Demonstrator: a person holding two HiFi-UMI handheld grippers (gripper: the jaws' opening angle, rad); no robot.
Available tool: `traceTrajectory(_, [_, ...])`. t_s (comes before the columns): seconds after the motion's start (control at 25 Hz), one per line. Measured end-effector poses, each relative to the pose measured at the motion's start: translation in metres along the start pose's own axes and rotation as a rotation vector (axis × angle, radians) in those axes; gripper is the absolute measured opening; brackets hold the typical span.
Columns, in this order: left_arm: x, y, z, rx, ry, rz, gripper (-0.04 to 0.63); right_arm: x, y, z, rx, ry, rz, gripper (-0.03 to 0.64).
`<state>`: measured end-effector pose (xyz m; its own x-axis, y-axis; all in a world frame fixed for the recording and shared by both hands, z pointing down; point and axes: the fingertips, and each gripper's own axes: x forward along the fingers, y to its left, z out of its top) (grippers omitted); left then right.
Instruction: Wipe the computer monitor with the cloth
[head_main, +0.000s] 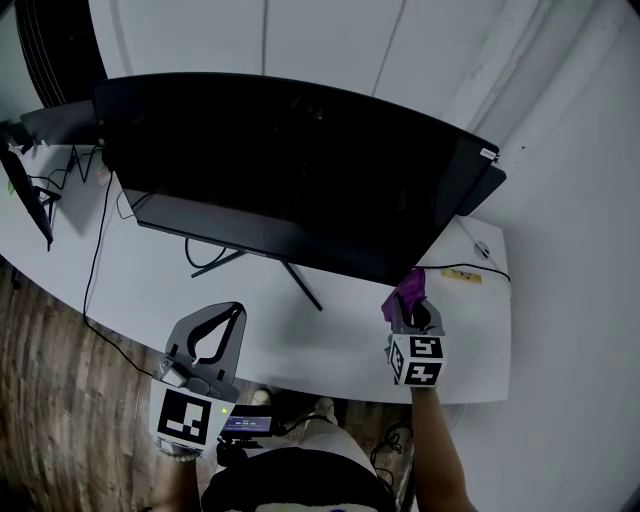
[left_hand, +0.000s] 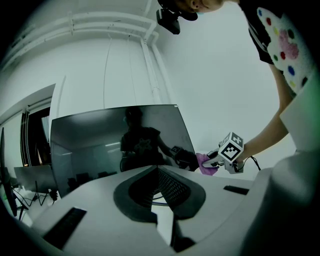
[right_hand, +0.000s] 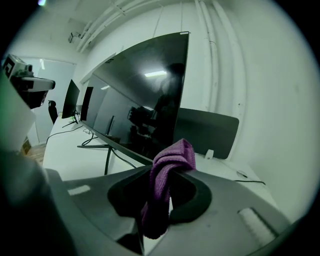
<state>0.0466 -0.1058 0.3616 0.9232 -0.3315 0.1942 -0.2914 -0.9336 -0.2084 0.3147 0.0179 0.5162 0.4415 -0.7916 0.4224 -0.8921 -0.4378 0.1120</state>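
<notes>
A wide black monitor (head_main: 290, 170) stands on the white desk (head_main: 340, 340). My right gripper (head_main: 412, 305) is shut on a purple cloth (head_main: 408, 291) and holds it at the screen's lower right corner. In the right gripper view the cloth (right_hand: 169, 170) is bunched between the jaws, with the monitor (right_hand: 145, 85) just ahead to the left. My left gripper (head_main: 236, 310) is shut on nothing, low over the desk's front edge below the screen. The left gripper view shows the monitor (left_hand: 115, 145), the right gripper's marker cube (left_hand: 231, 149) and the cloth (left_hand: 205, 163) against the screen edge.
The monitor's thin stand legs (head_main: 300, 285) and black cables (head_main: 95, 240) lie on the desk. A second dark screen (head_main: 25, 195) stands at the far left. A small object (head_main: 482, 249) and a yellow item (head_main: 462, 275) lie at the right. A wooden floor (head_main: 50, 370) lies below.
</notes>
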Motion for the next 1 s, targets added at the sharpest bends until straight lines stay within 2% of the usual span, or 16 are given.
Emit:
traceTrajectory(0.2, [-0.003,0.007,-0.005,-0.007,0.007,0.010,0.005,0.006,0.001,-0.012,0.119,0.013,-0.003,0.077])
traceTrajectory(0.56, [-0.005,0.016,-0.015,-0.026,0.018,0.014,0.006,0.018,0.011,-0.029,0.259,0.069,-0.010,0.077])
traceTrajectory(0.8, [-0.005,0.023,-0.020,-0.029,0.028,0.012,0.006,0.027,0.030,-0.032,0.275,0.107,0.014,0.077])
traceTrajectory(1.0, [-0.008,0.032,-0.025,-0.034,0.031,0.022,0.006,0.036,0.056,-0.027,0.242,0.110,0.061,0.077])
